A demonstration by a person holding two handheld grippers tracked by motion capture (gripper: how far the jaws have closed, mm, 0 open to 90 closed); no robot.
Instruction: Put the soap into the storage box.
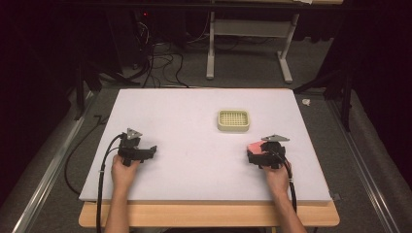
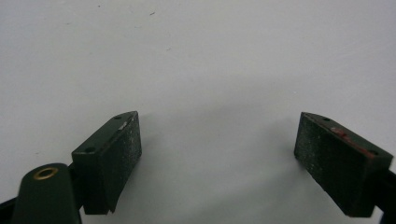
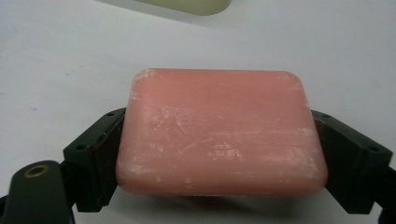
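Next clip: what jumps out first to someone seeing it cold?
The pink soap bar clamped between the right gripper jaws, near the table's right front. Beyond it sits a cream slotted soap dish, empty. The left gripper rests open over bare white tabletop at front left.

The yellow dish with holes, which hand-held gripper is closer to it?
Right. The right hand-held gripper sits just right of and below the dish, clamping pink soap. The left hand-held gripper is far across the board.

White tabletop, wooden table edge, floor cables, metal frame legs
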